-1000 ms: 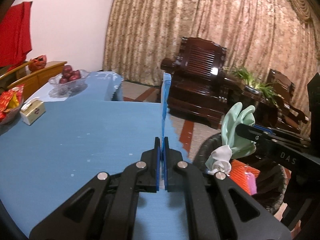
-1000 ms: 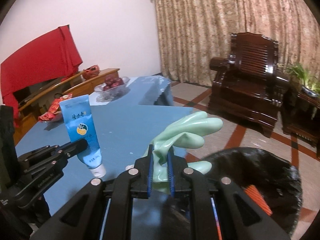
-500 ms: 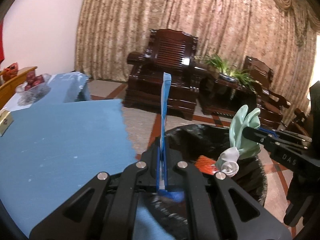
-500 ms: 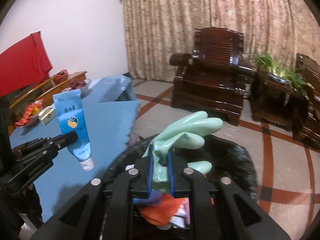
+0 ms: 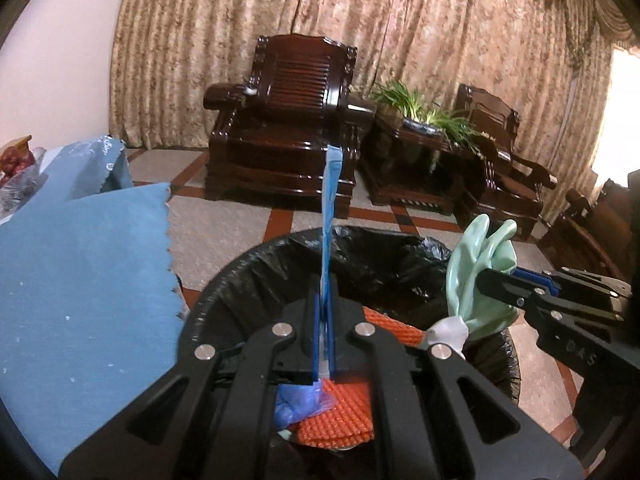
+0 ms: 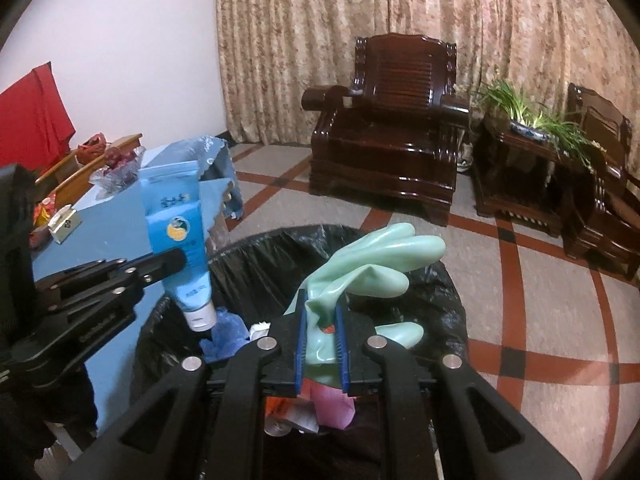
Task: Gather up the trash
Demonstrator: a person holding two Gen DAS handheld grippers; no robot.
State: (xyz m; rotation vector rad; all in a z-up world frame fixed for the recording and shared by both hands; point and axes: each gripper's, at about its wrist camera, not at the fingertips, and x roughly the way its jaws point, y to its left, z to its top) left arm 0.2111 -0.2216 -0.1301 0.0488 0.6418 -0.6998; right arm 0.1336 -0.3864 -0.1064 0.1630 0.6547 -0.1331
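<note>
Left gripper (image 5: pixel 325 304) clamped on flat blue plastic tube (image 6: pixel 180 236), cap down; right gripper (image 6: pixel 321 332) pinches glossy mint rubber glove (image 6: pixel 368 264). Both hang above round bin (image 6: pixel 448 292), its crinkled black liner holding orange mesh (image 5: pixel 344 408).

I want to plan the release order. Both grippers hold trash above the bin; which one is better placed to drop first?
Probably the left gripper: its blue tube hangs cap-down over the black bin. The right gripper's green glove lies partly across the rim.
</note>
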